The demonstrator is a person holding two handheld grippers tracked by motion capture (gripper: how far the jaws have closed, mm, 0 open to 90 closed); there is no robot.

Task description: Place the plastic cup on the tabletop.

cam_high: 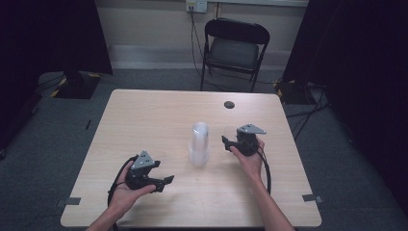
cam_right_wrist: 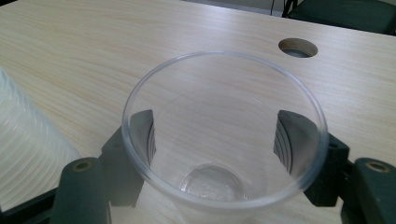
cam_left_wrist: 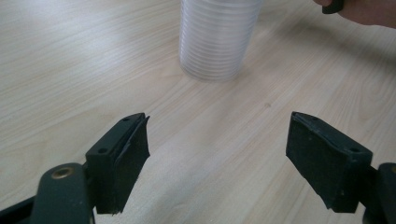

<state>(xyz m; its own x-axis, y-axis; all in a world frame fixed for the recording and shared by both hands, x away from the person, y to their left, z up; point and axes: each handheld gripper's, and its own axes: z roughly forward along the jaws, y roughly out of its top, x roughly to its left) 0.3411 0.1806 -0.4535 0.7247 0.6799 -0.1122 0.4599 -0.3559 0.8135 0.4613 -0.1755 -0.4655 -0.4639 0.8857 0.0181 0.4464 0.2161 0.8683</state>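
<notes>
Dim grey carpet surrounded a pale wood counter (cam_high: 144,115), with a black folding chair (cam_high: 234,48) beyond its far edge and a round cable hole (cam_high: 229,104) near its far right corner. Close to the counter's middle stood a stack of clear plastic cups (cam_high: 199,144). Just to the stack's right, the right tool (cam_high: 239,140) held a single clear cup (cam_right_wrist: 224,130) mouth up, its jaws closed against the cup's walls on either side, as the right gripper view showed through the plastic. The left tool (cam_high: 161,180) hovered near the front left part of the counter, its jaws spread wide and holding nothing, pointed toward the stack's base (cam_left_wrist: 212,70).

The step seemed to be carrying one cup apart from the stack. To do it well, the grip should have stayed light, since thin plastic would buckle or pop out under a hard squeeze, and the cup should have been kept level and set down flat on bare counter, well apart from the stack. The empty left tool could have steadied the stack low down against tipping.

No brand, label or writing could be read on the cups, the tools or the counter.
</notes>
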